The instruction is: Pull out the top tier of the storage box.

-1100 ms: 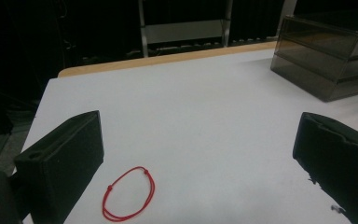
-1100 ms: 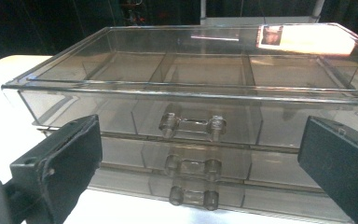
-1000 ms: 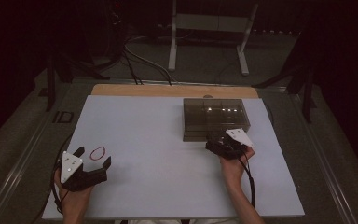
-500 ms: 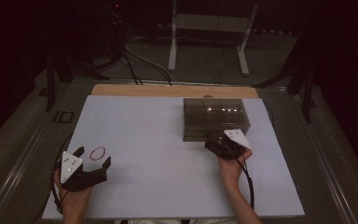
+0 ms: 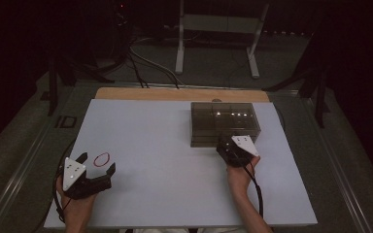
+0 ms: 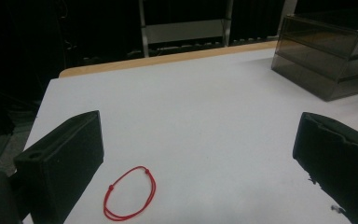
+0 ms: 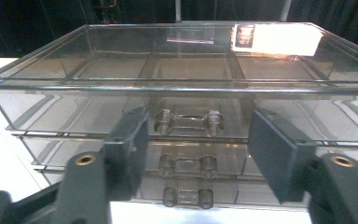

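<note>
- Since a second ago both hands have kept their place; the right gripper (image 5: 226,147) has just been closing its jaws, now half-open either side of the top drawer handle (image 7: 189,122), pads not touching it.
- The clear drawer box (image 5: 223,121) lies long axis across the table, drawer fronts facing the person.
- Well left of the box, the left gripper (image 5: 97,164) gapes wide and empty around the red cord loop (image 5: 102,158).

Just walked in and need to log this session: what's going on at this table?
A person works with two hand-held grippers at a white table. The right hand-held gripper is at the front of a clear smoky plastic drawer box; its jaws have just been closing around the top drawer's clear handle, with gaps left on both sides. The left hand-held gripper rests open beside a red string loop, not touching it.
</note>
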A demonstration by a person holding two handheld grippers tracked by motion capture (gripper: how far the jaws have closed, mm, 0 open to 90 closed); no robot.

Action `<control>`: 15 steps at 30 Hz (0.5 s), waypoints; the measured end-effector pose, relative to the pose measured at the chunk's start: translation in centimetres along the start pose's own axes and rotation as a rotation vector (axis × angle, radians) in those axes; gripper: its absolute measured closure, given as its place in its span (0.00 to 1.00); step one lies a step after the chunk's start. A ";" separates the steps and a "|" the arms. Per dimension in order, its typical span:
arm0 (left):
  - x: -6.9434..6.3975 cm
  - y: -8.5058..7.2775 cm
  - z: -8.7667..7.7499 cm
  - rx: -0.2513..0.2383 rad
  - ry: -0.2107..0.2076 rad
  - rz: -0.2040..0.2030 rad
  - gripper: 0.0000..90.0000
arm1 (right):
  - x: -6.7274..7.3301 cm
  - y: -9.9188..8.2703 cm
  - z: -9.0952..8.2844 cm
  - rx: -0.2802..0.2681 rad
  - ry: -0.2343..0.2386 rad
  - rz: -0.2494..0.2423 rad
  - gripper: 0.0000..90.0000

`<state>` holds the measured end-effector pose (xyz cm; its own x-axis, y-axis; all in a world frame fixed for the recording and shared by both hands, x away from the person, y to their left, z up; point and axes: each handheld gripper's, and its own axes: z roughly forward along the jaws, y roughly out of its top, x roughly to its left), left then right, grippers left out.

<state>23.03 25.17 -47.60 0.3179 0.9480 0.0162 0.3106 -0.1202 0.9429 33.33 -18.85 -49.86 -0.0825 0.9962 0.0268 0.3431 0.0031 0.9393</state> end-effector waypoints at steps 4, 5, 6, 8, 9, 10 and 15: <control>0.0 0.0 0.0 0.000 0.000 0.002 0.04 | 0.0 0.0 0.0 0.004 0.002 0.005 0.52; 0.0 0.0 0.0 0.001 0.000 0.001 0.04 | 0.1 0.0 0.0 0.005 0.003 0.005 0.53; 0.0 0.0 0.0 0.001 0.000 0.001 0.04 | 0.1 0.0 0.0 0.005 0.004 0.006 0.54; 0.0 0.0 0.0 0.000 0.000 0.003 0.04 | 0.2 0.0 0.0 0.006 0.009 0.010 0.58; 0.0 0.0 0.0 0.000 0.000 0.003 0.04 | 0.2 0.0 0.0 0.008 0.012 0.012 0.59; 0.0 0.0 0.0 0.000 0.000 0.003 0.04 | 0.3 0.0 0.0 0.010 0.015 0.012 0.60; 0.0 0.0 0.0 0.000 -0.001 0.003 0.04 | 0.3 -0.1 0.0 0.014 0.015 0.020 0.62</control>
<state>23.01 25.17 -47.59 0.3193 0.9475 0.0185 0.3096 -0.1227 0.9429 33.26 -18.51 -49.92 -0.0893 0.9947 0.0509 0.3580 -0.0156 0.9336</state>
